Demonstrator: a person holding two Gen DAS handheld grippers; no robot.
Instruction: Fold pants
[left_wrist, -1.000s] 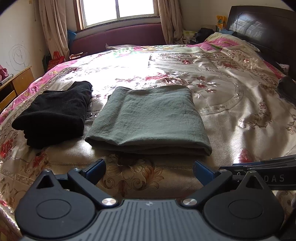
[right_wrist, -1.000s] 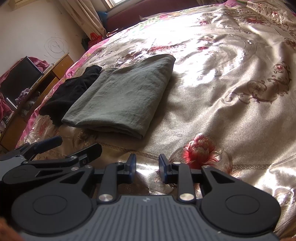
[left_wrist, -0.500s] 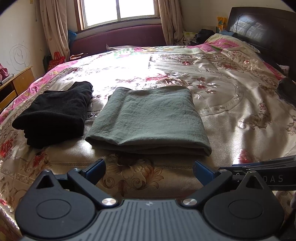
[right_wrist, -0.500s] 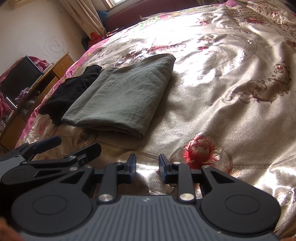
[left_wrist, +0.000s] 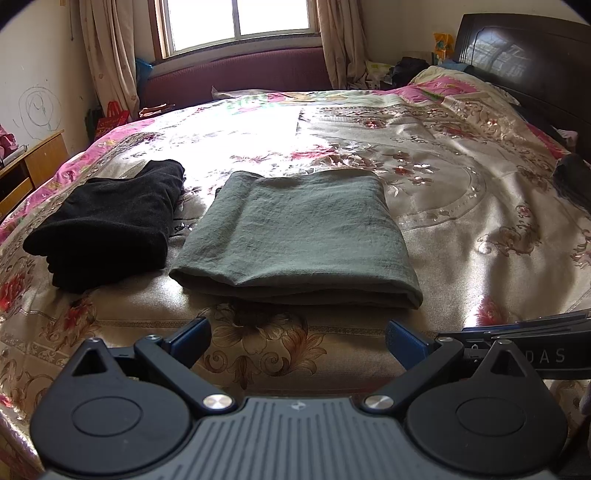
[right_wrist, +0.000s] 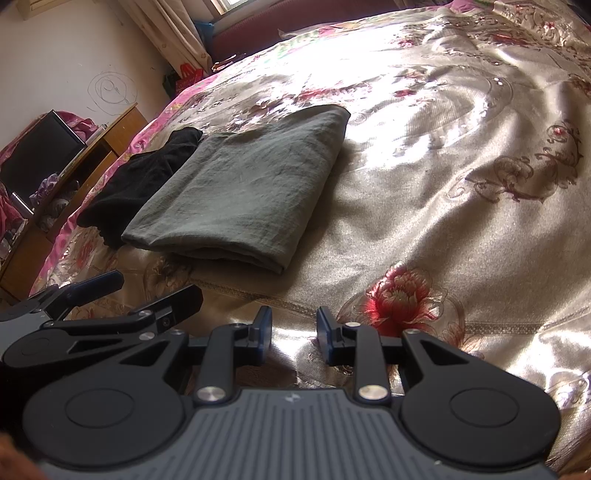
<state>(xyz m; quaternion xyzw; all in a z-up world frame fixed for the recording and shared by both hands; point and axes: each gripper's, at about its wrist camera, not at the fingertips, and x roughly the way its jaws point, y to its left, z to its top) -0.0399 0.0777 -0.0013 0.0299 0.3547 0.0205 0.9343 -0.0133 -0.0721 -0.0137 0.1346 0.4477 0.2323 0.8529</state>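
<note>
- Lying flat near the front edge of the bed, the green-grey folded pants (left_wrist: 299, 229) form a neat rectangle, their thick folded edge facing the two grippers.
- Just to their left sits a black folded garment (left_wrist: 107, 221), close beside the pants; the left wrist view shows a narrow strip of cover between the two.
- Both rest on a shiny gold bedspread (left_wrist: 461, 206) with red and brown flower patterns and a pink border, bright with sun glare across the middle.
- The left gripper (left_wrist: 297, 338) hovers over the bedspread short of the pants, its blue-padded jaws spread wide with nothing between them.
- The right gripper (right_wrist: 293, 328) hangs over a red flower print to the right of the pants, its jaws only narrowly apart and holding nothing; bare bedspread shows through the gap.
- A dark wooden headboard (left_wrist: 524, 62) rises at the right, with pillows and clutter beside it.
- Beyond the bed a window (left_wrist: 236, 22) with beige curtains (left_wrist: 107, 62) stands above a maroon padded bench (left_wrist: 240, 77).
- A wooden desk (right_wrist: 92, 162) stands against the scribbled white wall (left_wrist: 37, 66) at the left, bearing a dark screen (right_wrist: 37, 155).
</note>
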